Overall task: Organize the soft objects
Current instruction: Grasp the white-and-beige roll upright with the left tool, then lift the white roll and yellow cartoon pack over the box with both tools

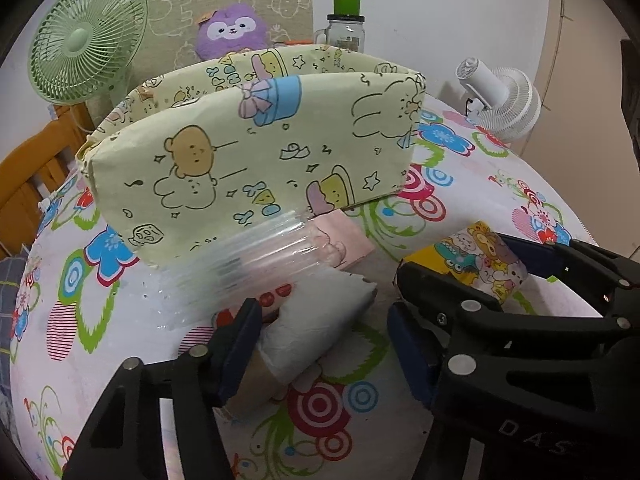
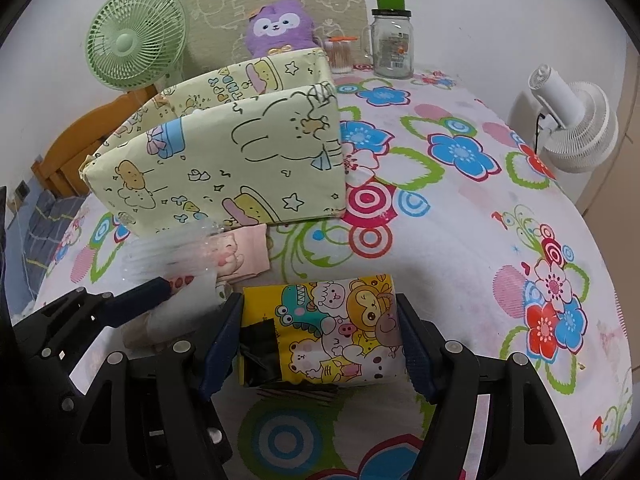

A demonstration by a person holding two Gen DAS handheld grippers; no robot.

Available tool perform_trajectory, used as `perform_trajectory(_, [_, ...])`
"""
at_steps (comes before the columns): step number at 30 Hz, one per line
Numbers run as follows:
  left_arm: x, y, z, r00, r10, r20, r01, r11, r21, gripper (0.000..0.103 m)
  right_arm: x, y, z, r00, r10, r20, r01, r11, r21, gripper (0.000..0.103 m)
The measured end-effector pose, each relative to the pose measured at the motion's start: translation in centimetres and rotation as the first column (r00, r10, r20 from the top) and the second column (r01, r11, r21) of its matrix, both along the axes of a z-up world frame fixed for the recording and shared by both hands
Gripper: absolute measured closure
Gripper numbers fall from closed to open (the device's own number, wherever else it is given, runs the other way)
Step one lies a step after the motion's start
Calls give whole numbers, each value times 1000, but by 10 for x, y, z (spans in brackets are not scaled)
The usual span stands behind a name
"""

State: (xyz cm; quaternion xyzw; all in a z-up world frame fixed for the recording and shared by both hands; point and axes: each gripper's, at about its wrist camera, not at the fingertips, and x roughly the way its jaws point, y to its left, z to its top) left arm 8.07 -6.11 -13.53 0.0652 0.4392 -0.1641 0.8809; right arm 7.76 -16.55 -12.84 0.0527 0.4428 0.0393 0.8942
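A bed covered in a flowered sheet (image 2: 460,216) fills both wrist views. At far left stands a green fan (image 1: 86,46), with a purple plush toy (image 1: 232,32) beside it against the wall. In front of them sits an open, pale yellow fabric storage box (image 1: 256,152) printed with cartoon bears, its long side facing the grippers. Just before the box lie a clear plastic wrapper (image 1: 256,256) and a pink packet (image 1: 344,240). Nearer, the left gripper (image 1: 320,344) straddles a white roll of soft tissue (image 1: 316,332); its left blue pad looks to touch the roll while the right pad stands apart, so the jaws are partly spread and not clamped. The roll's long axis runs from near left to far right, slanting toward the box. To the right, the right gripper (image 2: 320,340) holds a yellow cartoon-printed tissue pack (image 2: 324,328), a blue pad pressing on each short end. The pack's long axis lies across the view, parallel to the box's front wall, and the box lies ahead and to the left. The left hand is likely nearer the box. At far right are a glass jar (image 2: 392,48) and a white fan (image 2: 572,128).
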Motion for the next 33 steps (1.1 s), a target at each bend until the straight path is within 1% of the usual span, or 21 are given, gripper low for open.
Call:
perform_trajectory(4, [-2,-6,0,1000,-8,1,8,1000,10,55,0,-3,-2,1000,3,-2,-3,1000,14,29])
perform_trajectory(6, [-2,-9,-2,1000,-17,-23,17,1000,2,57,-1,-4,-2,1000,0,4,0,1000,8,29])
perform_trajectory(9, [-2,-12,-2,1000,-16,-19,16,1000,2,61,-1,-8,-2,1000,-1,3,1,1000,15,29])
perform_trajectory(11, [-1,-13,-2,1000,-14,-22,14,1000,-2,66,-2,-9,-3,1000,0,-1,0,1000,20,29])
perform_trajectory(12, [-1,-14,-2,1000,-16,-21,16,1000,-1,71,-2,-9,-3,1000,1,0,-1,1000,26,29])
perform_trajectory(15, [-2,-18,-2,999,-29,-18,29,1000,-7,80,-3,-7,-1,1000,8,4,-9,1000,27,29])
perform_trajectory(18, [-5,-20,-1,999,-45,-23,44,999,-18,84,-5,-4,-1,1000,16,7,-16,1000,25,29])
perform_trajectory(22, [-8,-18,0,999,-37,-30,36,999,-33,85,-7,0,1,1000,24,12,-24,1000,20,29])
perform_trajectory(31, [-21,-5,8,1000,-5,-12,4,998,-58,86,-17,12,11,998,46,37,-47,999,6,29])
perform_trajectory(33, [-24,-2,10,1000,15,-11,-15,998,-59,86,-20,15,14,998,51,45,-51,999,3,29])
